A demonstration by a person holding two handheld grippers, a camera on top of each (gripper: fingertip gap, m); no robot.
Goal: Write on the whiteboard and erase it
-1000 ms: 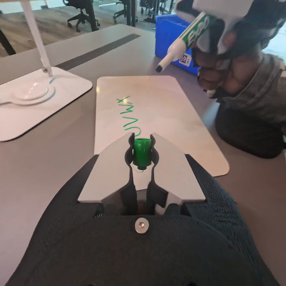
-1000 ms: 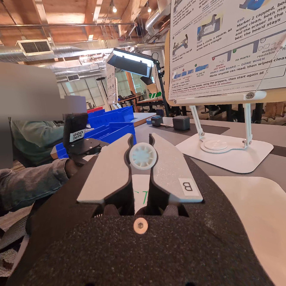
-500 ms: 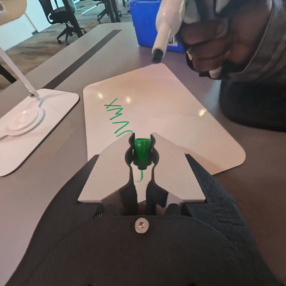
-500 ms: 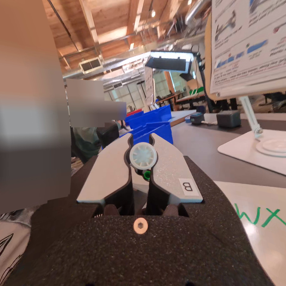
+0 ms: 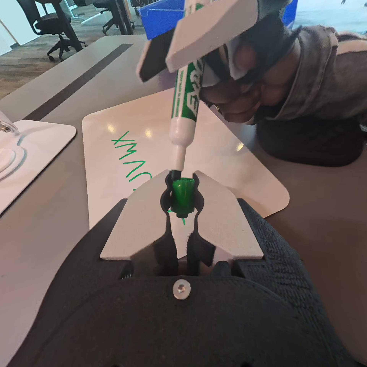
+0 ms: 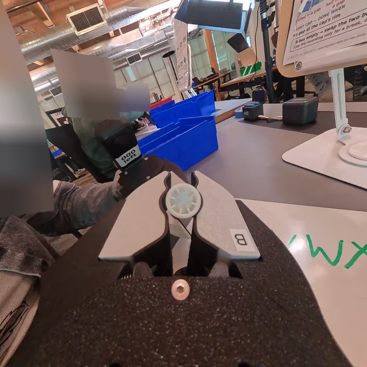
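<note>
Left wrist view: left gripper (image 5: 182,195) pinching green cap (image 5: 182,196), opening facing far, over whiteboard (image 5: 218,158). Marker (image 5: 185,103) near-upright, tip down at cap's mouth.

Right wrist view: right gripper (image 6: 181,200) clamped on marker's white butt end (image 6: 182,200), long axis running away.

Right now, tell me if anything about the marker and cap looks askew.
Slightly. The marker in the right gripper comes down tilted, and its tip sits at the far left rim of the green cap clamped in the left gripper, not centred over the opening. The whiteboard lies flat.
</note>
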